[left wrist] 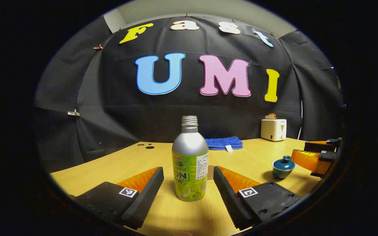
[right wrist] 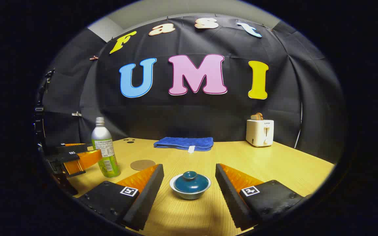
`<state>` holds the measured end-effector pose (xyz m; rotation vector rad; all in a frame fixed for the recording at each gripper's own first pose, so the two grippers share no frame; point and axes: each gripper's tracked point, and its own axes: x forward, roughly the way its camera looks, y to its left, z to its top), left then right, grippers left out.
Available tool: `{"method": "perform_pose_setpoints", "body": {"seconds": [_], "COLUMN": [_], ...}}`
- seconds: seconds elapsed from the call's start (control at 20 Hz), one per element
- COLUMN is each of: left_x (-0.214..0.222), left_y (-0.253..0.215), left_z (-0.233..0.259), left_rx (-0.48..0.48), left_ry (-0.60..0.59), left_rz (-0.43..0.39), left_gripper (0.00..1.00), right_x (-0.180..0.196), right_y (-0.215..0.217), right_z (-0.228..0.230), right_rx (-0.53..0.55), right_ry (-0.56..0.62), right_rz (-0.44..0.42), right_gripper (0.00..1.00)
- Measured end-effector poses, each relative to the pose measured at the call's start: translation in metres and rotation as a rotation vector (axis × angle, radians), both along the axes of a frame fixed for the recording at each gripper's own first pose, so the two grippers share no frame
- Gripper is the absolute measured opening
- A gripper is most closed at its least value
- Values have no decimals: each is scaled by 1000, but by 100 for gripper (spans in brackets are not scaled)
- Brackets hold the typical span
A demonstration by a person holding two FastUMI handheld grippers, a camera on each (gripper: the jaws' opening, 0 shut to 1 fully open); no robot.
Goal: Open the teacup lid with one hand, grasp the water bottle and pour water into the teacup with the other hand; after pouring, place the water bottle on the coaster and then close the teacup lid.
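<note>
A silver bottle (left wrist: 190, 164) with a green label and no cap stands upright on the wooden table (left wrist: 258, 159); my left gripper (left wrist: 188, 175) is open with a finger on each side of it, not touching. In the right gripper view the bottle (right wrist: 105, 149) stands at the left with the left gripper (right wrist: 77, 159) beside it. A dark teal teacup (right wrist: 190, 185) with its lid on sits between the open fingers of my right gripper (right wrist: 189, 177), untouched. The teacup (left wrist: 283, 166) and right gripper (left wrist: 317, 155) show at the right of the left gripper view. A round brown coaster (right wrist: 142, 164) lies behind and right of the bottle.
A folded blue towel (right wrist: 184, 143) lies at the back of the table. A white toaster (right wrist: 260, 132) with bread in it stands at the back right. Black cloth walls close the booth on the far sides.
</note>
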<state>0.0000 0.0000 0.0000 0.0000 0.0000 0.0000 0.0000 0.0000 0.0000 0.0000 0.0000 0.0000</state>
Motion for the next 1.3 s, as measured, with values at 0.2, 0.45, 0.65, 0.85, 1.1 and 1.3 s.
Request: {"method": "perform_pose_setpoints", "body": {"seconds": [0.2, 0.45, 0.65, 0.85, 1.1, 1.3], "left_x": [0, 2, 1, 1, 1, 1], "left_y": [-2, -4, -3, -3, -3, -2], "left_z": [0, 0, 0, 0, 0, -1], "left_rx": [0, 0, 0, 0, 0, 0], "left_ry": [-1, -2, -3, -3, -3, -3], "left_rz": [-12, -25, -25, -25, -25, -25], "left_gripper": [96, 96, 96, 96, 96, 96], "right_x": [2, 2, 2, 3, 16, 33], "right_y": [-2, -1, -2, -1, -1, -2], "right_z": [1, 1, 1, 1, -2, -12], "right_rx": [-1, -1, 0, 0, -2, -7], "right_ry": [1, 2, 3, 3, 14, 66], "right_rz": [-12, -12, -13, -14, -9, -9], "right_gripper": [98, 98, 98, 97, 98, 98]}}
